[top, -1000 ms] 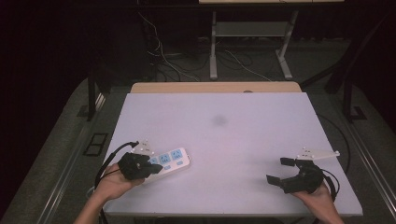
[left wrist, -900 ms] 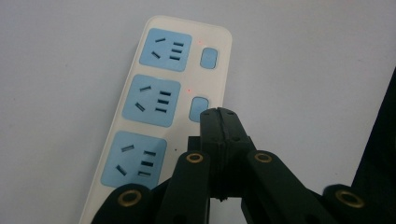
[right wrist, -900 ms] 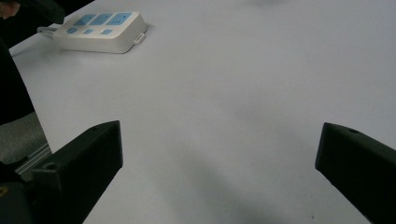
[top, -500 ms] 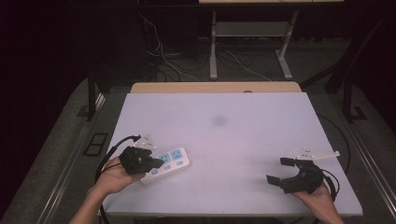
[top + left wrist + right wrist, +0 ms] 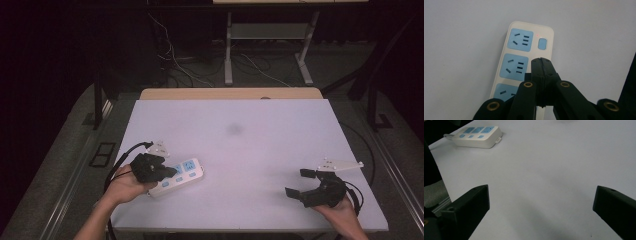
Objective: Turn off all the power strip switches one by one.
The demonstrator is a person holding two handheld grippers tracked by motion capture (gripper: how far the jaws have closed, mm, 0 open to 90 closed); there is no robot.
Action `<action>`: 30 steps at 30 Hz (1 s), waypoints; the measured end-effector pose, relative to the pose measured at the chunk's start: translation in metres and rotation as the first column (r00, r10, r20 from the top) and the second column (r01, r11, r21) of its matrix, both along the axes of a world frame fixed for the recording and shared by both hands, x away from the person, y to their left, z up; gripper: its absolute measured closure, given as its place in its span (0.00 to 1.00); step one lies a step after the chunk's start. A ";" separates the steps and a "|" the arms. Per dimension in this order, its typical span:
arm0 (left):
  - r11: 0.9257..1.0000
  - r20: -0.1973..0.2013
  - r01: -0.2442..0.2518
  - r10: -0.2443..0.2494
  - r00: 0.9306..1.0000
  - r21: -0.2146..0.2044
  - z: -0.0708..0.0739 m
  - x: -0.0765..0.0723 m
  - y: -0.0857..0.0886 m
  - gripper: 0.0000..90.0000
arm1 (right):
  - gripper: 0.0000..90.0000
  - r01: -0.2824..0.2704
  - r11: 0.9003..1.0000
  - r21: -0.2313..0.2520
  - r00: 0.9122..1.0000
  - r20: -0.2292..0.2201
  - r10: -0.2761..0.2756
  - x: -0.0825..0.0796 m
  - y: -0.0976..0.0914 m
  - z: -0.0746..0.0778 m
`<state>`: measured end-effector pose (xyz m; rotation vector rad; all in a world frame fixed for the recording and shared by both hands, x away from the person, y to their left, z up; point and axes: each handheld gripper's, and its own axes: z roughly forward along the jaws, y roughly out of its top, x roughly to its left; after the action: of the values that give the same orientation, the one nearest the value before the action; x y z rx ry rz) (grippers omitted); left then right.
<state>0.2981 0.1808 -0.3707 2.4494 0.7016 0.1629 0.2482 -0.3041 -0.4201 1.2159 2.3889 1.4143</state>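
A white power strip (image 5: pixel 187 170) with blue sockets lies on the white table (image 5: pixel 250 150) near its front left. My left gripper (image 5: pixel 170 171) is over the strip's near end, shut, with nothing between its jaws. In the left gripper view the joined tips (image 5: pixel 541 62) sit above the strip (image 5: pixel 517 50), beside the middle socket and below a blue switch (image 5: pixel 542 43). I cannot tell whether they touch it. My right gripper (image 5: pixel 298 182) stands open at the front right, nothing between its jaws (image 5: pixel 541 202). The strip (image 5: pixel 477 136) lies far off in that view.
A faint dark smudge (image 5: pixel 234 130) marks the table's middle. A wooden strip (image 5: pixel 230 93) runs along the far edge. Cables (image 5: pixel 175 60) and a metal frame (image 5: pixel 270 35) lie on the dark floor beyond. The table's front edge is close to both hands.
My left gripper has shifted slightly forward over the power strip. The right gripper and the strip have not moved.
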 end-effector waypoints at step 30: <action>0.999 -0.025 0.013 -0.012 1.000 0.046 -0.020 0.010 -0.015 0.99 | 0.01 -0.012 1.000 -0.006 1.000 -0.003 0.012 0.000 0.001 -0.001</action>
<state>0.3080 0.1659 -0.3908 2.5034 0.7007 0.1452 0.2484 -0.3031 -0.4207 1.2049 2.4043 1.4092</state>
